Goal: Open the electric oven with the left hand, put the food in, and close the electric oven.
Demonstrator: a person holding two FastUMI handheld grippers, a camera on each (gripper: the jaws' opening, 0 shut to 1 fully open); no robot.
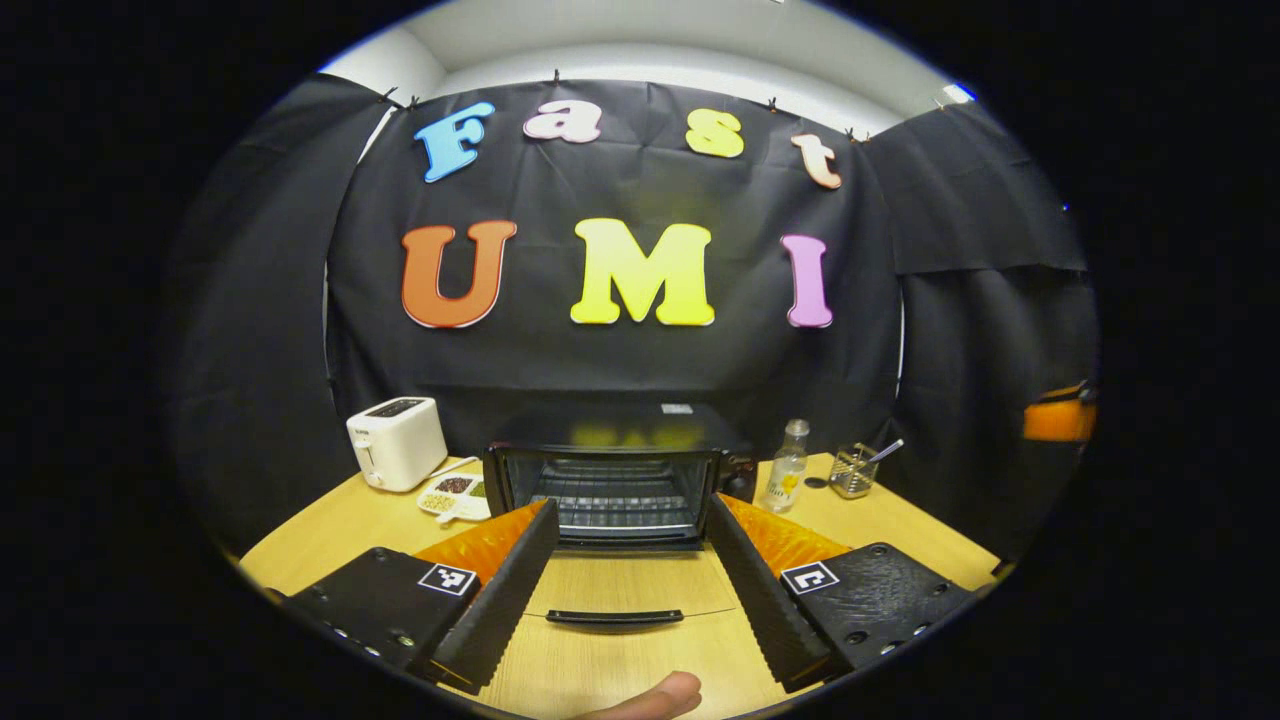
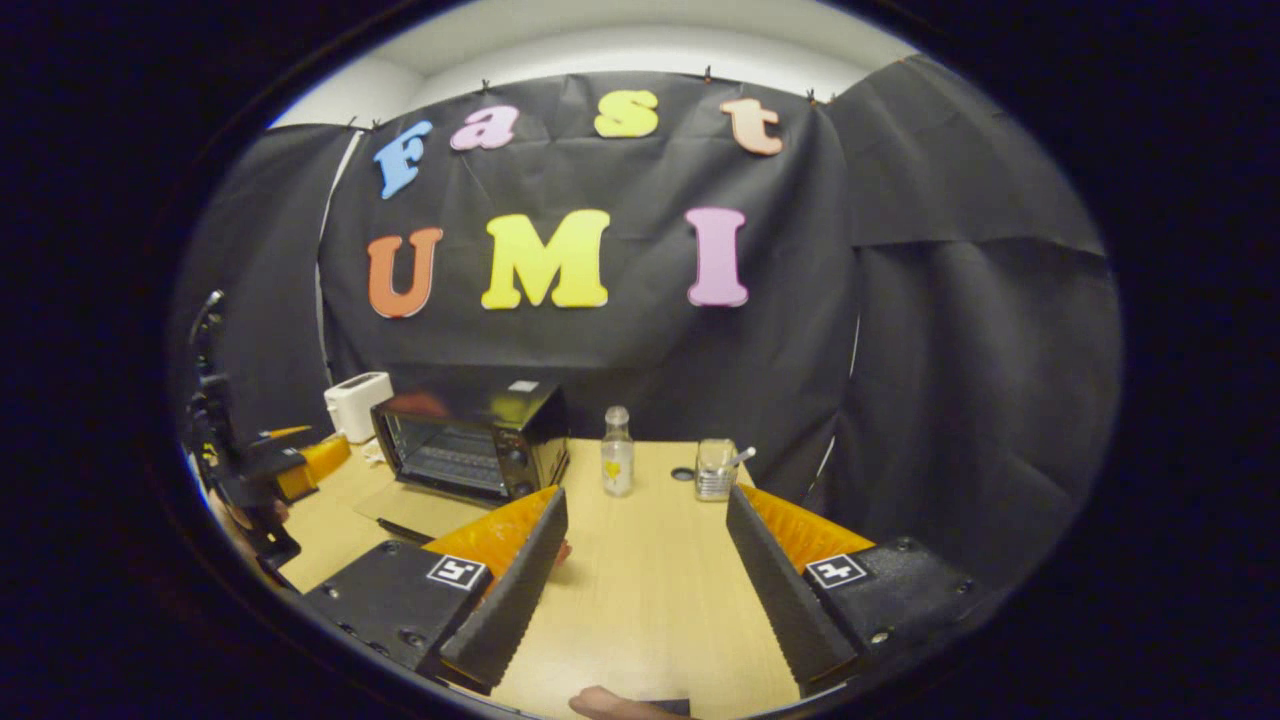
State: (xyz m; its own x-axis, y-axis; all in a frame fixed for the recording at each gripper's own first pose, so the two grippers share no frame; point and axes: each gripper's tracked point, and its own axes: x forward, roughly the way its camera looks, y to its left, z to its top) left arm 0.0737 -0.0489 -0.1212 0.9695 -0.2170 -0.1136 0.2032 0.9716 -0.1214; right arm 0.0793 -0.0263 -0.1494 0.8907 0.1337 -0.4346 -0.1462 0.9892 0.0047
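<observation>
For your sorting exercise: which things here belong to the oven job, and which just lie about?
Job: electric oven, its door down; left gripper and right gripper, both open.

Lying about: toaster, snack dish, bottle, glass jar, table.

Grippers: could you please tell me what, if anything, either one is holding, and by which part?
Nothing is held. The left gripper and right gripper are both open, with bare table between their fingers. The oven door lies open.

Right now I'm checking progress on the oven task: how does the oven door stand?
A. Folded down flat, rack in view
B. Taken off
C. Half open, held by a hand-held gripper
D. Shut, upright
A: the oven door lies flat on the table, exposing the rack, with both fingers of the left hand-held gripper apart above it.
</observation>
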